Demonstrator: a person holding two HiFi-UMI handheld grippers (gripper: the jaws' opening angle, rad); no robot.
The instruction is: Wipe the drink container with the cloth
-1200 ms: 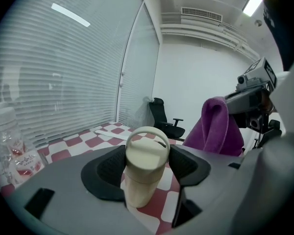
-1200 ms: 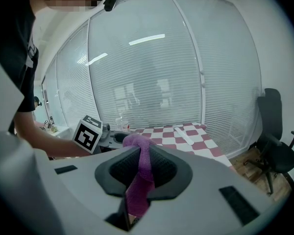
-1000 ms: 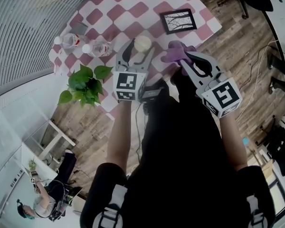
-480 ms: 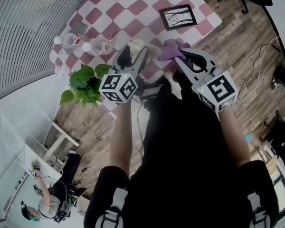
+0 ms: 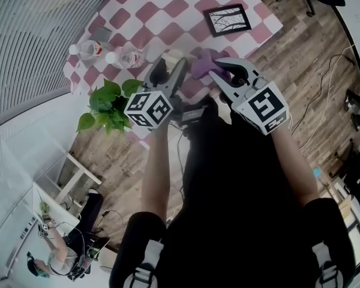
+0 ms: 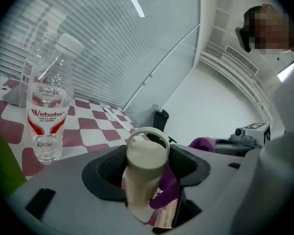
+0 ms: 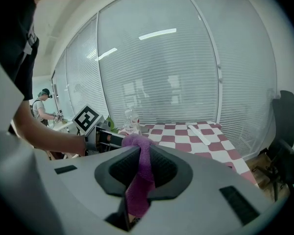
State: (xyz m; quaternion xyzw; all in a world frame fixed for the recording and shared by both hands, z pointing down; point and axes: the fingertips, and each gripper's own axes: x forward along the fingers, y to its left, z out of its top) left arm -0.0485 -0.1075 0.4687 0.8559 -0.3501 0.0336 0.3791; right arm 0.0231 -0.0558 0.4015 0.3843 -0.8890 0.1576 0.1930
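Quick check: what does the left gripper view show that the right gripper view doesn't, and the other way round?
Only the left gripper view shows the cream drink container, held between the jaws of the left gripper, loop lid on top. Only the right gripper view shows how the purple cloth is held: pinched between the jaws of the right gripper. Both show the cloth and the checkered table.

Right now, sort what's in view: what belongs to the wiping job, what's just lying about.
Job: cream drink container, clamped in the left gripper; purple cloth, clamped in the right gripper.
Lying about: water bottle, second water bottle, potted plant, framed picture.
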